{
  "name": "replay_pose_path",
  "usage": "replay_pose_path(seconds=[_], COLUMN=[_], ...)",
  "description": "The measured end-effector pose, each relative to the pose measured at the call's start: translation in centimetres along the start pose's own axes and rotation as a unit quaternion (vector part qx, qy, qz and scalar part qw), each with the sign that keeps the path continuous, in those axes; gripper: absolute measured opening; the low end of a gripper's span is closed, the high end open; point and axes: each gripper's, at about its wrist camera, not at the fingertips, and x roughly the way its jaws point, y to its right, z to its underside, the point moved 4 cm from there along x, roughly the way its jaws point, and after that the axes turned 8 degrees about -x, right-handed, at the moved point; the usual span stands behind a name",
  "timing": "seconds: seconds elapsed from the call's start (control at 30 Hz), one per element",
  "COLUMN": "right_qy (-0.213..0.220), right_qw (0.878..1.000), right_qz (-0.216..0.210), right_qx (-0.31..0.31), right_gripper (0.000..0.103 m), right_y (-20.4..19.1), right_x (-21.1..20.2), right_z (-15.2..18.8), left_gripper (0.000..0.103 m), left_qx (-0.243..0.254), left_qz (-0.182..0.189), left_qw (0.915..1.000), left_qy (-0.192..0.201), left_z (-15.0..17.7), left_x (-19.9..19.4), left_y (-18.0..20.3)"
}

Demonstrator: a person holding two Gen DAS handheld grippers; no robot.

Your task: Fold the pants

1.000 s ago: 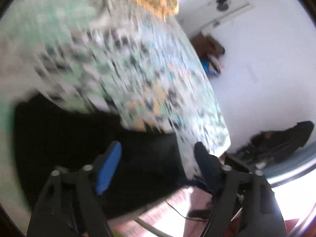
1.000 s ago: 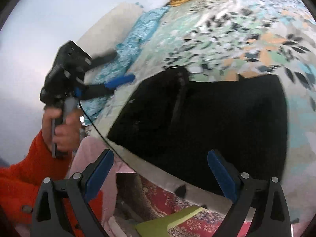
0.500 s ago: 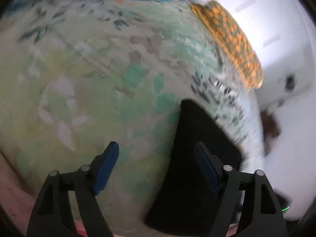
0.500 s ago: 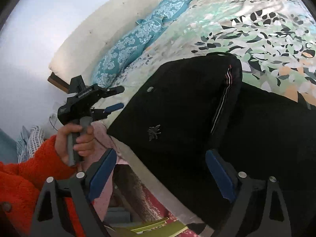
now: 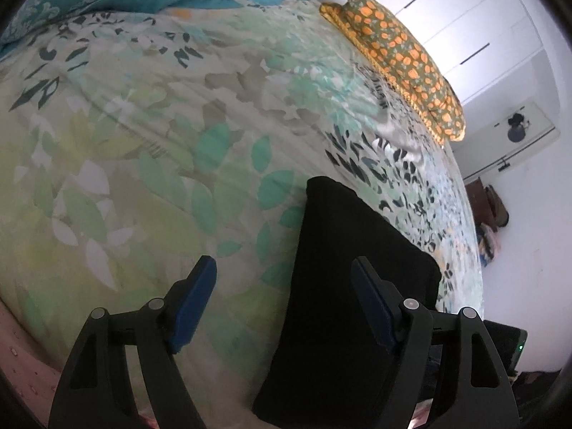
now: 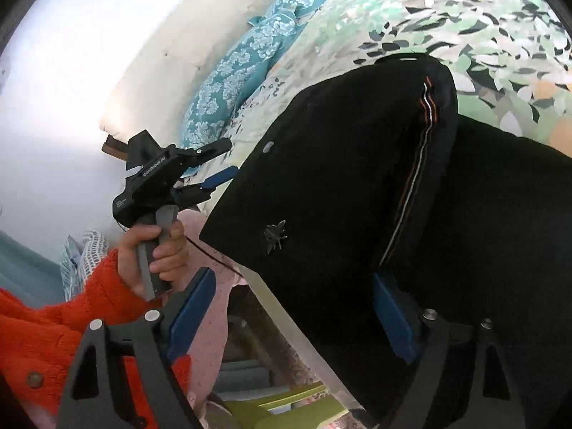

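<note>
Folded black pants (image 5: 343,296) on leaf-print bedspread (image 5: 143,164), both grippers' jaws wide apart, holding nothing

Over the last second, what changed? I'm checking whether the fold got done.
The left gripper swung away from the pants toward the open bedspread; the right gripper moved in closer over the pants' folded layer. Nothing was grasped or released. The pants stayed folded at the bed's edge, and both jaws stayed open and empty.

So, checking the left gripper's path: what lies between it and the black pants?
Only bare leaf-print bedspread, seen in the left wrist view between the left gripper and black pants.
</note>
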Motion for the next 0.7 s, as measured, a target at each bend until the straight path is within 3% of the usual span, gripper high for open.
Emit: replay_pose_path(seconds=[0.13,0.2,0.27,0.3,0.37,0.53,0.7], right_qy=[0.016,0.018,-0.003,-0.015,-0.008,0.048,0.084], right_qw=[0.995,0.993,0.995,0.995,0.996,0.997,0.996], right_qz=[-0.060,-0.059,-0.013,0.010,0.011,-0.013,-0.005], right_qx=[0.079,0.103,0.102,0.101,0.093,0.061,0.004], right_gripper=[0.084,0.075,0.035,0.033,0.024,0.020,0.019], right_y=[1.9,2.3,2.5,2.5,1.9,-2.4,-7.0], right_x=[0.3,0.3,0.7,1.0,0.7,-3.1,-10.3], right_z=[-0.7,-0.8,-1.1,-0.9,-1.0,-2.4,-3.5], left_gripper=[0.079,0.079,0.079,0.079,0.079,0.079,0.079], left_qx=[-0.004,-0.002,-0.003,-0.006,-0.015,-0.023,-0.015], left_qz=[-0.008,-0.012,-0.015,-0.016,-0.020,-0.022,-0.020], left_qw=[1.0000,0.9999,0.9999,0.9999,0.9997,0.9995,0.9997], left_qy=[-0.004,-0.001,0.000,-0.001,-0.007,-0.007,-0.001], left_z=[0.1,0.1,0.1,0.1,0.0,-0.1,-0.2], left_x=[0.2,0.1,0.0,0.1,0.4,0.5,0.1], left_y=[-0.3,-0.4,-0.5,-0.7,-1.1,-1.5,-1.2])
